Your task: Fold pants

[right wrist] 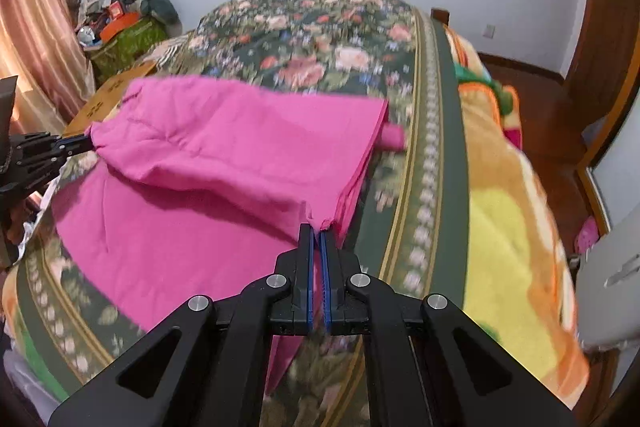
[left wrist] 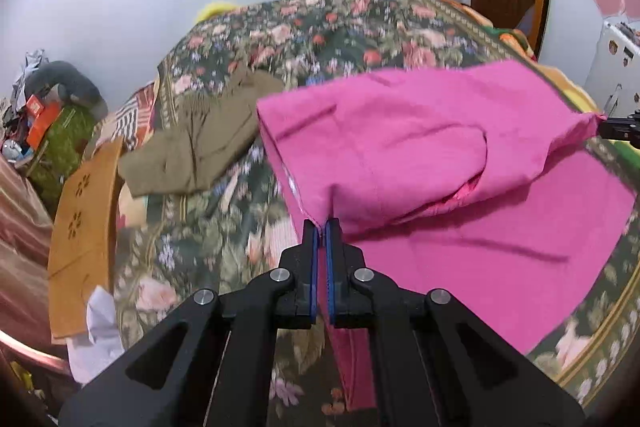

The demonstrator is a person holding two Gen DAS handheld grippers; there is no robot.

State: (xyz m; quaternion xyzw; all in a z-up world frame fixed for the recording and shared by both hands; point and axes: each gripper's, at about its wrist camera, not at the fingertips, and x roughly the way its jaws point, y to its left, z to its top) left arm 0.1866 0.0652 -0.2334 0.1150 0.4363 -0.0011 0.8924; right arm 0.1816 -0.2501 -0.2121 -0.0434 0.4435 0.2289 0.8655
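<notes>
Bright pink pants point(left wrist: 420, 147) lie across a floral bedspread point(left wrist: 304, 27), with their upper layer lifted and doubled over the lower one. My left gripper point(left wrist: 322, 227) is shut on one corner of that lifted pink layer. My right gripper point(right wrist: 318, 231) is shut on the opposite corner of the pink pants point(right wrist: 224, 139). Each gripper shows in the other's view: the right one point(left wrist: 606, 127) at the far right edge, the left one point(right wrist: 86, 143) at the far left. The fabric sags between them above the flat layer.
Folded olive-brown trousers point(left wrist: 200, 139) lie on the bed point(right wrist: 424, 163) to the left of the pink ones. An orange cardboard piece point(left wrist: 86, 223) leans at the bed's left side, with a cluttered corner point(left wrist: 44, 107) behind it. A yellow-orange blanket point(right wrist: 512, 247) covers the right side.
</notes>
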